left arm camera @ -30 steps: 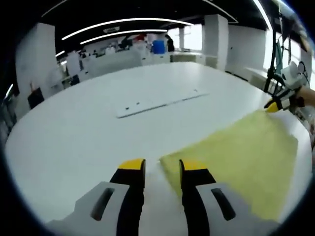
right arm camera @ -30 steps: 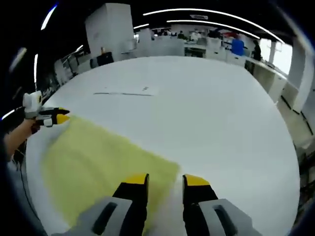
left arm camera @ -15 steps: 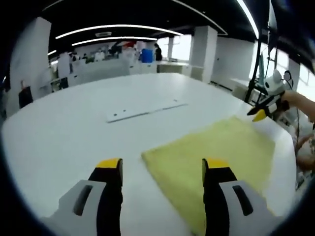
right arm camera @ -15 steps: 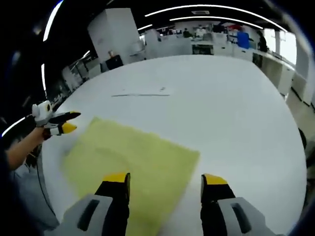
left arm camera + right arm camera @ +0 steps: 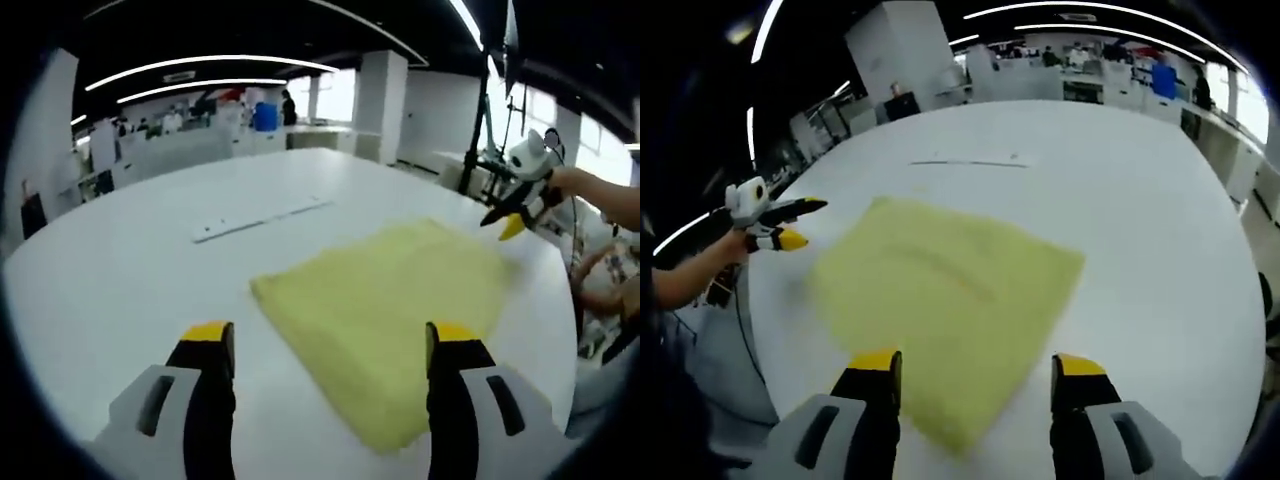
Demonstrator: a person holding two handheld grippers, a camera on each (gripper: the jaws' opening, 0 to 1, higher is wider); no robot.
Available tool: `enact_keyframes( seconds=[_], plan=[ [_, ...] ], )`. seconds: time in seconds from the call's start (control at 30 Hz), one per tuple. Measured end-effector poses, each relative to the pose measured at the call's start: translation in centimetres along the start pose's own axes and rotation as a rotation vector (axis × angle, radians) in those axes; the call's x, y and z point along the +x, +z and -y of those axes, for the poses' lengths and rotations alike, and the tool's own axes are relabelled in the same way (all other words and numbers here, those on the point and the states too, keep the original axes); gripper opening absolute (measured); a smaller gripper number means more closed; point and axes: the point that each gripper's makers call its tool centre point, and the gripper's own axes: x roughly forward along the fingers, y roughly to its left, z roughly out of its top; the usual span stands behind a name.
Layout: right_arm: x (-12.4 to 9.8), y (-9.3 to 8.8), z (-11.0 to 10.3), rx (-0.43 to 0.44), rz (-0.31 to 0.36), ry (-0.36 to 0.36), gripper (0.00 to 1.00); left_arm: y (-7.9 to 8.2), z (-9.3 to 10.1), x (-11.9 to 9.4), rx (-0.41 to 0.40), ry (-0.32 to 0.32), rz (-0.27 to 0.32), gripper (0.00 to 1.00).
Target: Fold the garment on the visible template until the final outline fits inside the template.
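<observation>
Holding: we keep both claws, left (image 5: 320, 345) and right (image 5: 978, 365), spread wide and empty above the cloth (image 5: 945, 295).
Cloth: folded yellow square, flat on the white table (image 5: 120, 270).
Reason: probably checking its outline.

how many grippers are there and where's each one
2. The left gripper hangs open above the near edge of the yellow cloth on the white table. The right gripper hangs open over the cloth's opposite edge.
</observation>
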Motion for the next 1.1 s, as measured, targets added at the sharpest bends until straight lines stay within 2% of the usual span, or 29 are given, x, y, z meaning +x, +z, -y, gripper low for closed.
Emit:
enact_keyframes(
  seconds=[0.2, 0.33, 0.5, 0.67, 0.9, 1.03, 1.1],
  plan=[
    [-0.8, -2.2, -0.9, 0.002, -0.021, 0.018, 0.56, -2.1, 1.7, -1.5, -0.028, -0.043, -0.025, 0.71],
    [-0.9, -3.5, -1.5, 0.011, -0.039, 0.032, 0.53, -3.5, 2.2, -2.3, -0.028, -0.054, -0.051, 0.67],
    [-1.0, -4.6, -1.8, 0.03, -0.036, 0.037, 0.47, -4.4, 2.4, -3.1, -0.036, -0.042, -0.042, 0.6],
    [-0.8, -5.7, -2.0, 0.037, -0.037, 0.027, 0.39, -5.6, 2.7, -3.6, -0.071, -0.033, -0.045, 0.46],
    [-0.5, -6.7, -1.9, 0.053, -0.023, 0.017, 0.25, -7.6, 3.4, -3.8, -0.107, -0.056, -0.076, 0.25],
    [-0.4, -6.7, -1.3, 0.059, -0.007, -0.005, 0.15, -8.2, 3.5, -3.7, -0.118, -0.057, -0.082, 0.2],
    [-0.4, -6.6, -1.0, 0.067, 0.007, -0.01, 0.12, -8.1, 3.3, -3.7, -0.139, -0.057, -0.065, 0.17]
  ],
)
